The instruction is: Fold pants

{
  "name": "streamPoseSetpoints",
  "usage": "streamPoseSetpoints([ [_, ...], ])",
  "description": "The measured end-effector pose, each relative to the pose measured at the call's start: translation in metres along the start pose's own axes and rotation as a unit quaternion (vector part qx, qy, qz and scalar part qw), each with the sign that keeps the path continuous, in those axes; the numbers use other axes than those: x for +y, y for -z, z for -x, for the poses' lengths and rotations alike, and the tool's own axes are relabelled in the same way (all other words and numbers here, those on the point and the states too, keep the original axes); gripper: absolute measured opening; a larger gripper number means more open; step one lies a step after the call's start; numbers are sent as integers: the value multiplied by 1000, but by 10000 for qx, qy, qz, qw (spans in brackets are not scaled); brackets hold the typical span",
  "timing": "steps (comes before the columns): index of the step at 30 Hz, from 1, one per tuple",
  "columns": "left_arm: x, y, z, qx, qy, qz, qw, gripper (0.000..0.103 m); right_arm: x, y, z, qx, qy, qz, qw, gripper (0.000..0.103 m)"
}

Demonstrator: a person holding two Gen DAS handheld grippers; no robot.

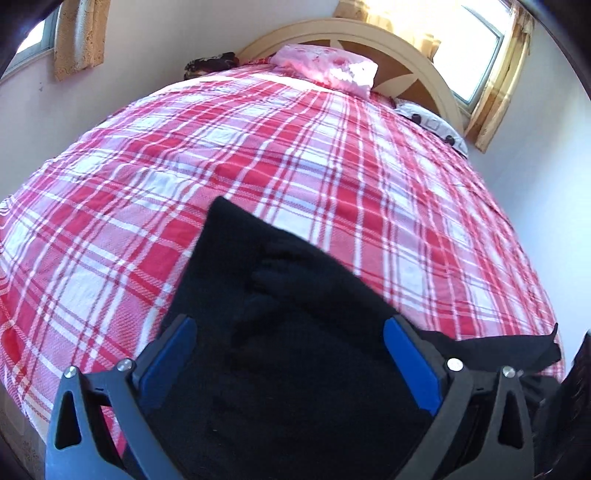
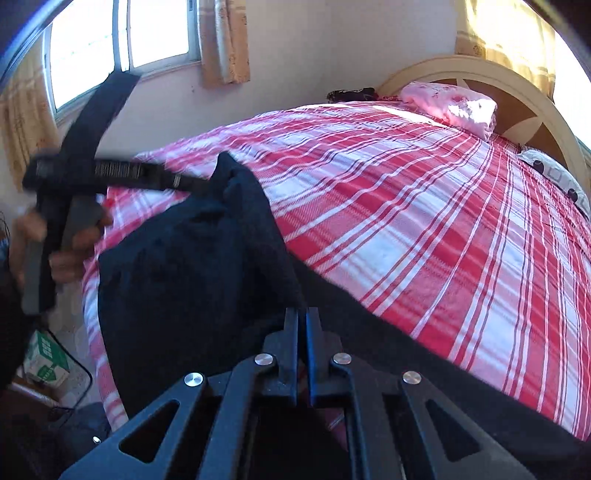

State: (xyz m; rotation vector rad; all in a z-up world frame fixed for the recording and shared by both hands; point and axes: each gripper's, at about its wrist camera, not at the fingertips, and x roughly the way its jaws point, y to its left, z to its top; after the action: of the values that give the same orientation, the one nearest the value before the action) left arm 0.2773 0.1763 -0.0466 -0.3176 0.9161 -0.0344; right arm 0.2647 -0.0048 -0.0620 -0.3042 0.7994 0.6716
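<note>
Black pants [image 1: 288, 258] lie at the near edge of a bed with a red and white plaid cover [image 1: 258, 147]. My left gripper [image 1: 290, 332] has its blue pads [image 1: 173, 354] wide apart, and black cloth fills the gap up to both pads. In the right wrist view a hand [image 2: 74, 254] holds that left gripper [image 2: 205, 186], and the pants [image 2: 184, 277] rise in a peak beside its tip. My right gripper [image 2: 303, 314] is shut on a fold of the pants, near their edge. A strip of black cloth [image 1: 517, 347] stretches away to the right.
A pink pillow [image 1: 328, 66] and a patterned one [image 2: 554, 177] lie by the curved headboard [image 1: 406, 48]. Curtained windows [image 2: 159, 33] are in the walls behind. A green and white box [image 2: 46, 354] sits on the floor left of the bed.
</note>
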Motion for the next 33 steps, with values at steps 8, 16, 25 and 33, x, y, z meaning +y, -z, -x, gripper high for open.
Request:
streamPoseSetpoints([
  [8,-14,-26,-49,480,-27,167,9987,103,18,29,-6,-53,154,-56,9999,4],
  [16,1,-27,-73,818,-303,750,9934,90,39,50,1,-61,298,258,9992,4],
  [25,22,-5,-42,173,243,1039,9941,20,0,61,25,-778,-163,-1532,9850,6],
  [33,16,14,19,-638,449,1017,9918,19,-76,129,85,-1639,-675,-4154,8922,70],
])
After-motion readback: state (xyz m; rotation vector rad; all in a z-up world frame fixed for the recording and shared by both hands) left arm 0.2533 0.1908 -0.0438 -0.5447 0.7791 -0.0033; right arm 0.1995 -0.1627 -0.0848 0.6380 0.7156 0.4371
